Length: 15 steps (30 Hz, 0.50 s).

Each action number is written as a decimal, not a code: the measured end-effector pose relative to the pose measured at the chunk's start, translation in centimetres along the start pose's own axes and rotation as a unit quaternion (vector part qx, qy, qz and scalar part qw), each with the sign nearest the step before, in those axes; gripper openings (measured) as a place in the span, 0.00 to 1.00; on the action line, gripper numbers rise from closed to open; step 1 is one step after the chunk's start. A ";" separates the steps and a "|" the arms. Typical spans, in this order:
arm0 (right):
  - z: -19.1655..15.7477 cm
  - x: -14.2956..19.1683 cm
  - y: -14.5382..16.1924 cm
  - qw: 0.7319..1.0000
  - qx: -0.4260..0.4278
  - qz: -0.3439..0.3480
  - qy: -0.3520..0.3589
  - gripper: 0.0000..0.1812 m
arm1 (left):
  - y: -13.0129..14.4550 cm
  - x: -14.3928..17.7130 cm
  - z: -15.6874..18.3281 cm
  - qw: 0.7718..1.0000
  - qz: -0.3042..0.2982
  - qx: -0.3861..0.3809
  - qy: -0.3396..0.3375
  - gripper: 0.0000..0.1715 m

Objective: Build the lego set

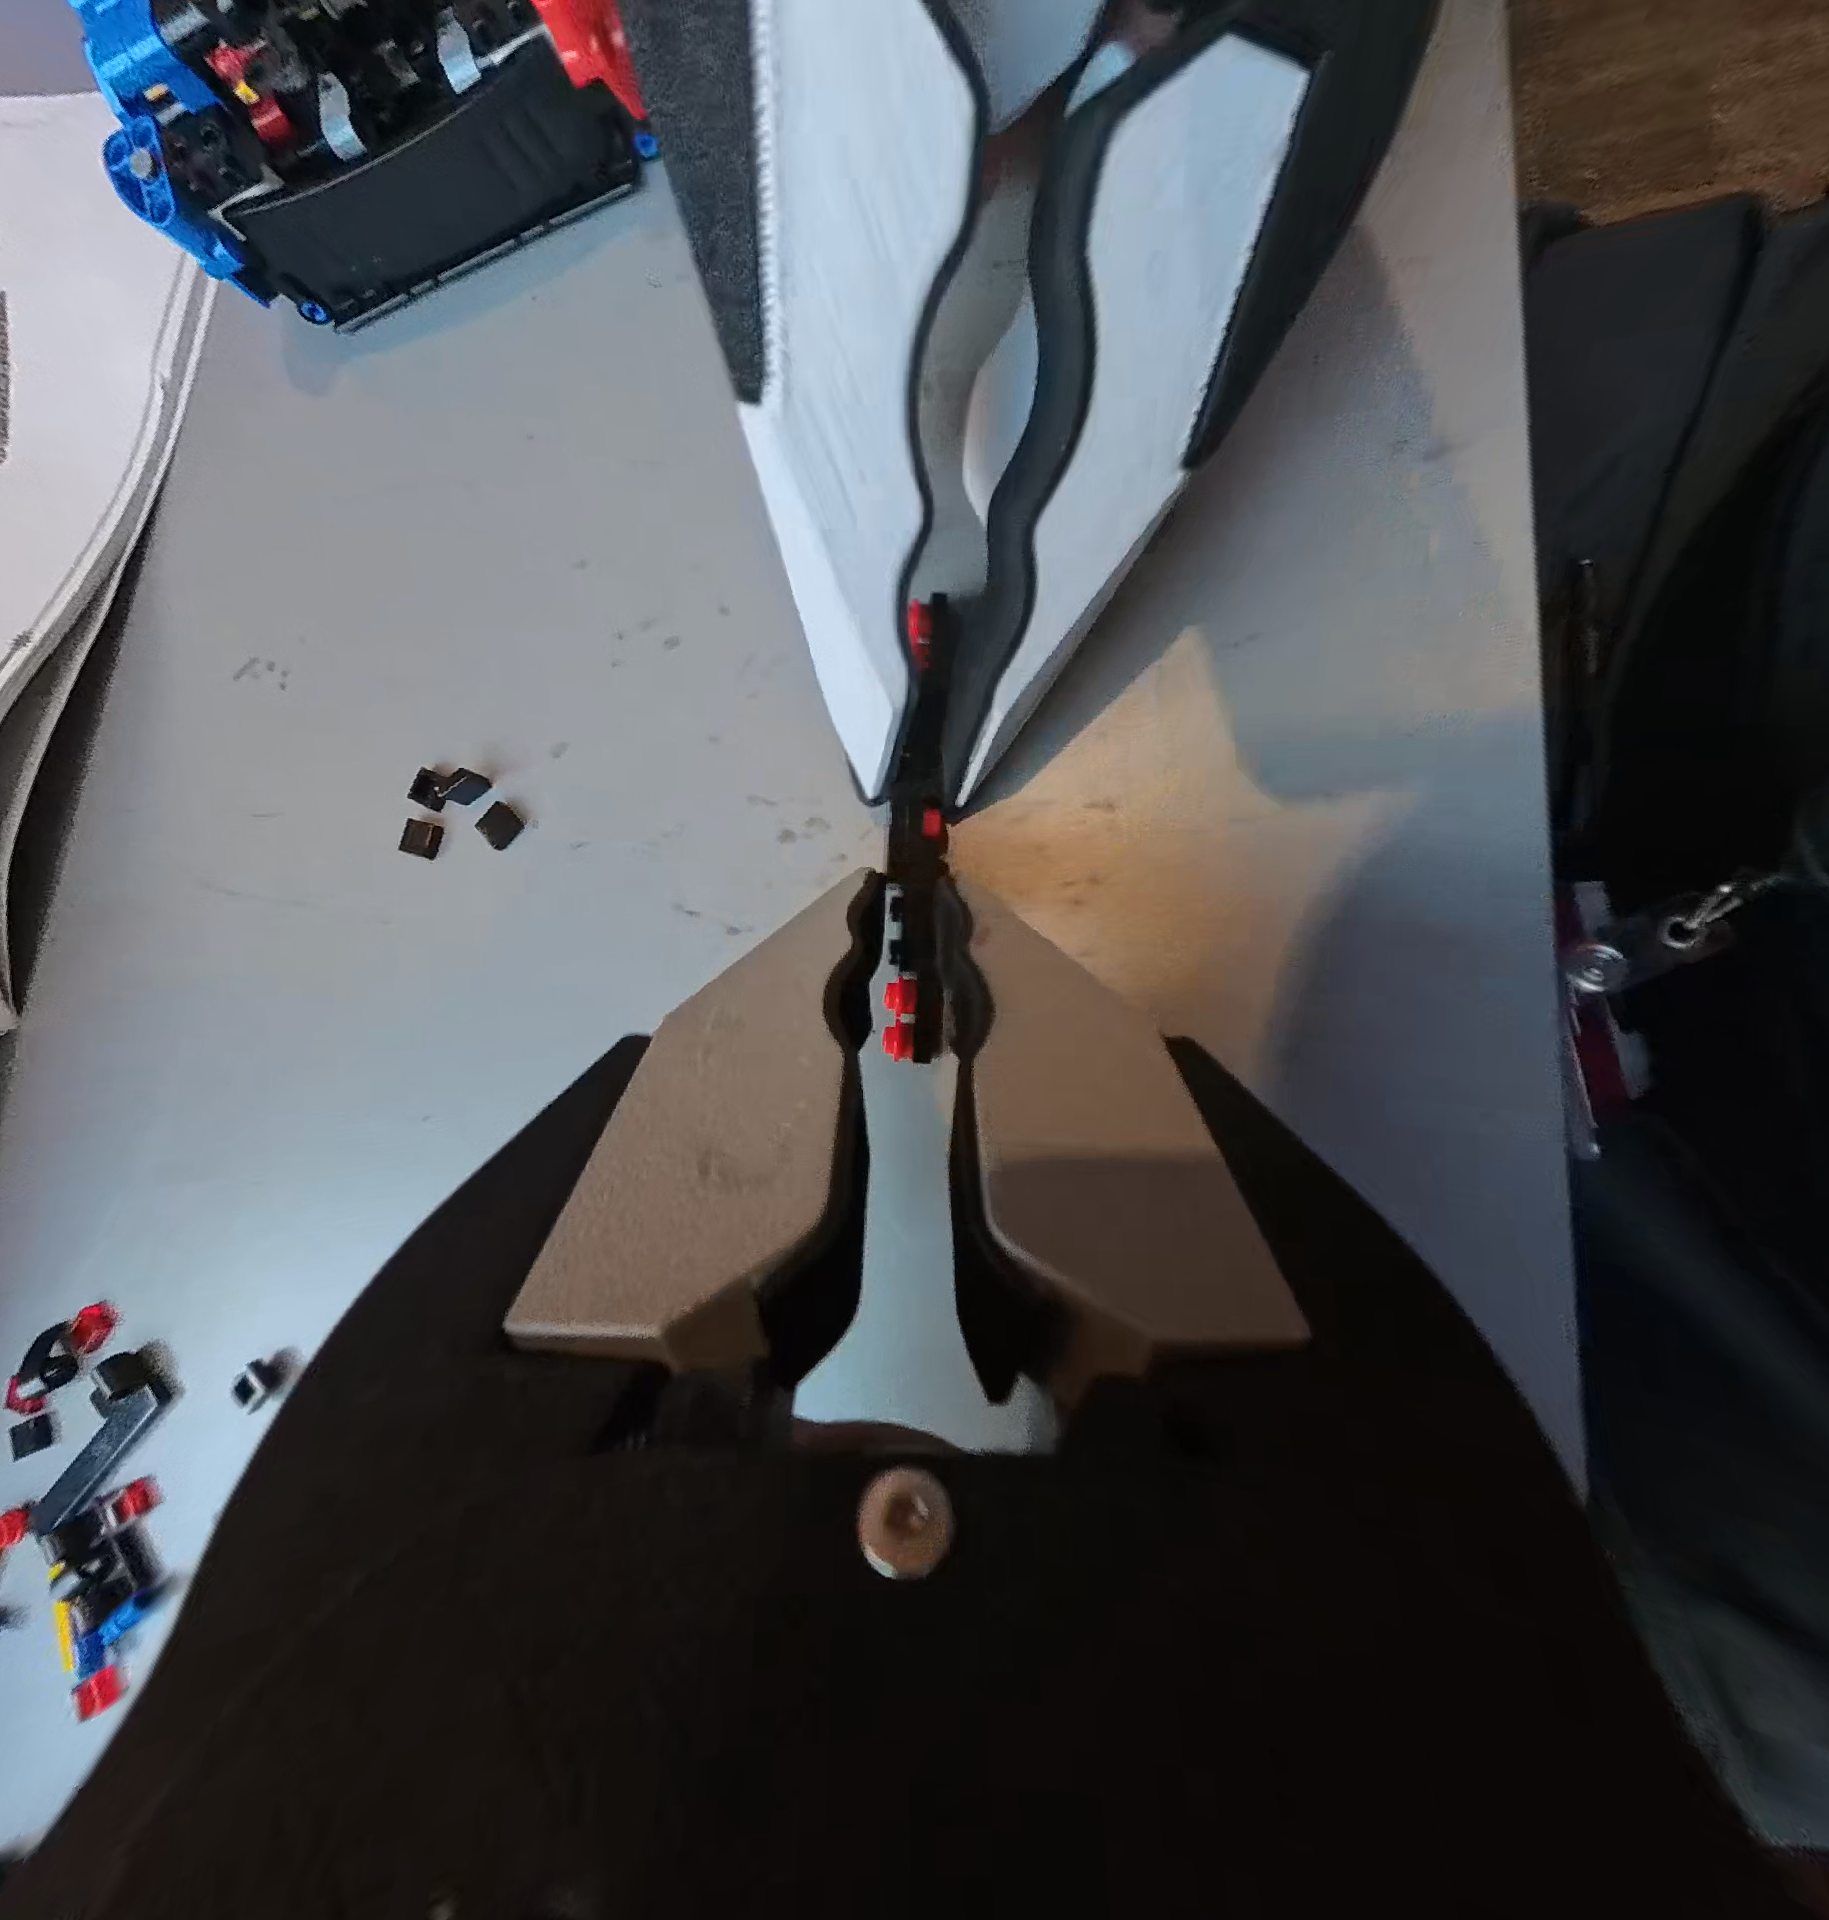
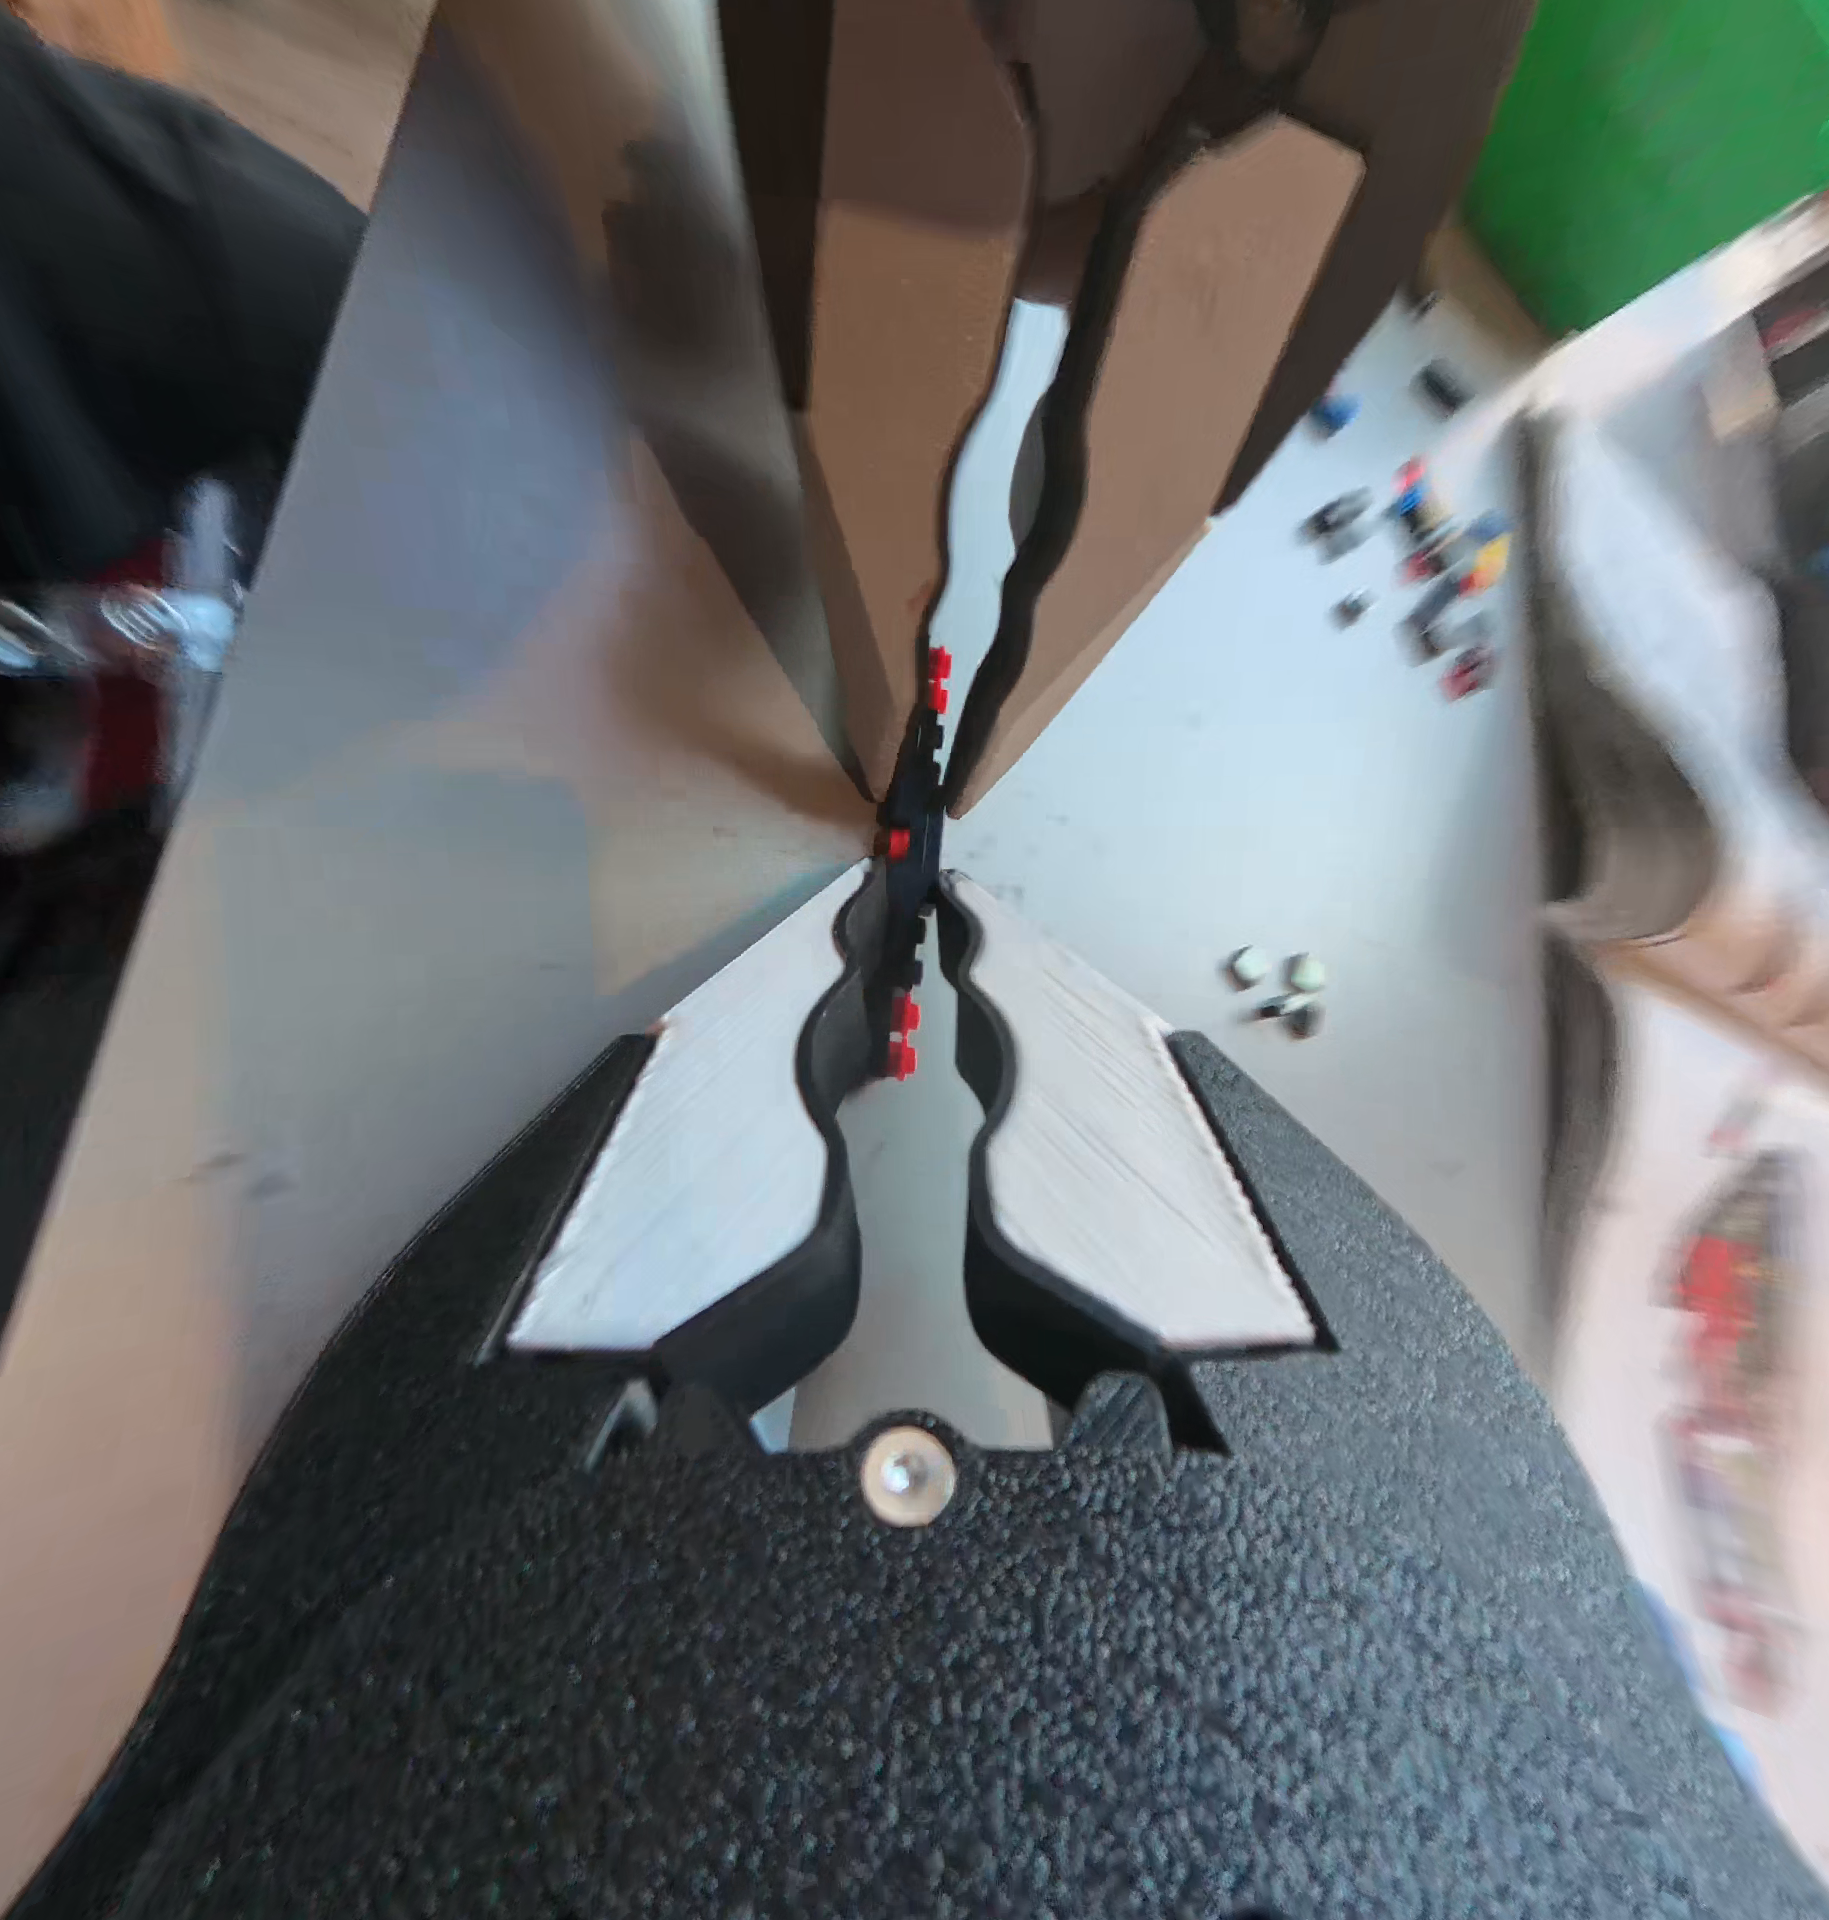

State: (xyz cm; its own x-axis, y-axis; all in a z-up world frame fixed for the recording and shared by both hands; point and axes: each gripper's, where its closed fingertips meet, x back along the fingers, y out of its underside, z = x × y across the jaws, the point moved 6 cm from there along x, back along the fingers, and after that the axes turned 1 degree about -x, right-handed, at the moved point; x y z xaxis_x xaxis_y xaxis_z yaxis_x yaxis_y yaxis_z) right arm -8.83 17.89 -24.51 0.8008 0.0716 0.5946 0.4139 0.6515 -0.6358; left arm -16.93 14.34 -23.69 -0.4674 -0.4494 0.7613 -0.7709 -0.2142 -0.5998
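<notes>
A thin black lego strip with red studs (image 1: pixel 915 844) is held in the air over the grey table (image 1: pixel 494 1091), edge-on to both cameras. My left gripper (image 1: pixel 915 885), with tan fingers, is shut on one end of it. My right gripper (image 1: pixel 915 798), with white fingers, comes from the opposite side and is shut on the other end. The two sets of fingertips nearly meet. In the right wrist view the strip (image 2: pixel 912 844) runs between my right gripper (image 2: pixel 905 881) and my left gripper (image 2: pixel 910 802). The parts inside the jaws are half hidden.
A partly built blue, black and red model (image 1: pixel 370 166) stands at the far left, beside an open instruction booklet (image 1: pixel 58 395). Several small black tiles (image 1: pixel 458 810) and a pile of loose pieces (image 1: pixel 79 1507) lie at left. A dark bag (image 1: pixel 1720 727) borders the table's right edge. Only a small space, under 4 cm, lies between the two pairs of fingers.
</notes>
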 end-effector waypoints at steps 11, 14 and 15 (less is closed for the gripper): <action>-0.6 0.5 -0.3 0.985 0.119 0.018 0.121 0.05 | 0.7 1.3 -0.4 0.977 0.072 0.176 0.098 0.11; -0.8 0.4 -0.3 0.983 0.133 0.016 0.127 0.05 | 1.2 0.8 -0.4 0.976 0.059 0.185 0.097 0.04; -0.8 0.3 -0.2 0.983 0.135 0.014 0.127 0.05 | 1.3 0.6 -0.4 0.978 0.058 0.180 0.092 0.04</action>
State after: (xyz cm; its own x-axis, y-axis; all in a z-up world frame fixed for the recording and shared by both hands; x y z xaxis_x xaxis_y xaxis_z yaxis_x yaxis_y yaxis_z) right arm -8.29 17.17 -24.62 0.9071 -0.0763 0.4140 0.2873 0.8310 -0.4764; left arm -18.35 14.12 -23.89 -0.6383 -0.3332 0.6939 -0.5208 -0.4769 -0.7081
